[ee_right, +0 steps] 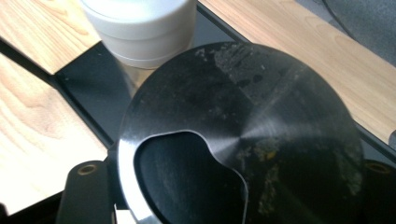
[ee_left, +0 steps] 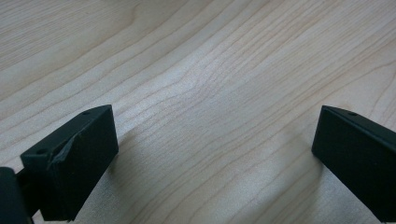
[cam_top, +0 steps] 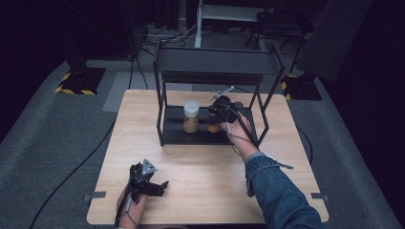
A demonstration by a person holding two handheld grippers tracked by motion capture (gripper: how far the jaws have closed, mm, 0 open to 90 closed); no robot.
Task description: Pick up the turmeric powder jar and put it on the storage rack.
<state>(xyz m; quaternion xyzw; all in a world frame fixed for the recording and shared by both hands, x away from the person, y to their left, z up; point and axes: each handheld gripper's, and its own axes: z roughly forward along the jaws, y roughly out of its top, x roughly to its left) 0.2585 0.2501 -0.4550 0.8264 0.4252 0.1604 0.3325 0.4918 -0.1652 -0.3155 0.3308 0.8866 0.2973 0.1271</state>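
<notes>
— Right tongs [cam_top: 216, 116]? 
— Clamped on black-lidded jar [ee_right: 243, 140], at rack's [cam_top: 165, 121] lower shelf, right of white-lidded jar [cam_top: 191, 117].
— Left tongs [cam_top: 160, 185]? 
— Spread wide, resting on near-left desk [cam_top: 200, 167].

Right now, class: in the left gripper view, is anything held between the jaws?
No: the left gripper stands open with bare wooden table between them.

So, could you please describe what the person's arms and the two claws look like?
Both claws are black. The left claw carries a grey three-cornered plate on top and trails a dark cable; its jaws are blocky black pads. The right claw has a thin grey rod and dark cables. The right arm wears a blue denim sleeve.
</notes>
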